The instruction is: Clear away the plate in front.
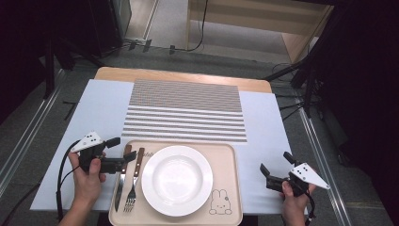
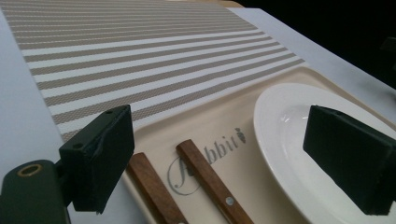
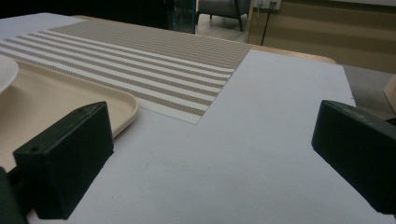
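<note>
While the left hand-held gripper (image 1: 123,157) hovered wide open and empty at the lower left of the high view, the knife (image 1: 121,178) lay just beneath it, handle pointing up-frame, beside the fork (image 1: 134,181). The right hand-held gripper (image 1: 274,173), also open and empty, sat well apart.

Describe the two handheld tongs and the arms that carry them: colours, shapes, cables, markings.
Both the left tongs and the right tongs are black, each with two blocky rectangular jaws. Each carries a light grey three-cornered plate dotted with small dark holes, and a black cable trails from each. In the high view the forearms are bare, with no sleeves showing.
</note>
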The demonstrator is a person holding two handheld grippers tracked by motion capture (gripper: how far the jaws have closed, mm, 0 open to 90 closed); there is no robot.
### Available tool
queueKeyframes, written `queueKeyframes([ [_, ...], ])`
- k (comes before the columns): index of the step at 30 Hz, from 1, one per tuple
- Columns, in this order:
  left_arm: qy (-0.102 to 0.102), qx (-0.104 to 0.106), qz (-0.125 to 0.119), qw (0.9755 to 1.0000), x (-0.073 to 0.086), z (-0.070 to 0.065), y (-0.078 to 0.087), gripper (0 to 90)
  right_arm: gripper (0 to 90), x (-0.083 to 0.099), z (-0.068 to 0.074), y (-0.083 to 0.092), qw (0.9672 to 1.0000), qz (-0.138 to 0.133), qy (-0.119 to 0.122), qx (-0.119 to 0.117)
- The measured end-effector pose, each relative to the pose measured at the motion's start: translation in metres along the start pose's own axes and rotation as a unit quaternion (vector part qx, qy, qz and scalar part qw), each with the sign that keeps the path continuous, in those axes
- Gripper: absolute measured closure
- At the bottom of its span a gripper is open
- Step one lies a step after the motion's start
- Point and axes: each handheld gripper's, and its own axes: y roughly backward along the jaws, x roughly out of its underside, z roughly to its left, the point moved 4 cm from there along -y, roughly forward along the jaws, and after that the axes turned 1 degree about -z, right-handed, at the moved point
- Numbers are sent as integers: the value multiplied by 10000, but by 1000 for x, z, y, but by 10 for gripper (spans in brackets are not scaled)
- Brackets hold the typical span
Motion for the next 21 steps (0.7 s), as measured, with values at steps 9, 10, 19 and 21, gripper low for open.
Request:
queueKeyframes([
  [9,-85,-170,-150,9997,4,10,12,87,0,0,0,0,10000,-2,1,0],
  [10,-83,-170,-171,9997,4,11,13,87,0,0,0,0,10000,2,-5,2],
  [19,-132,-241,-172,9995,8,18,22,87,0,0,0,0,10000,-4,-1,3],
  [21,-111,-280,-186,9994,9,20,25,86,0,0,0,0,10000,-1,2,3],
])
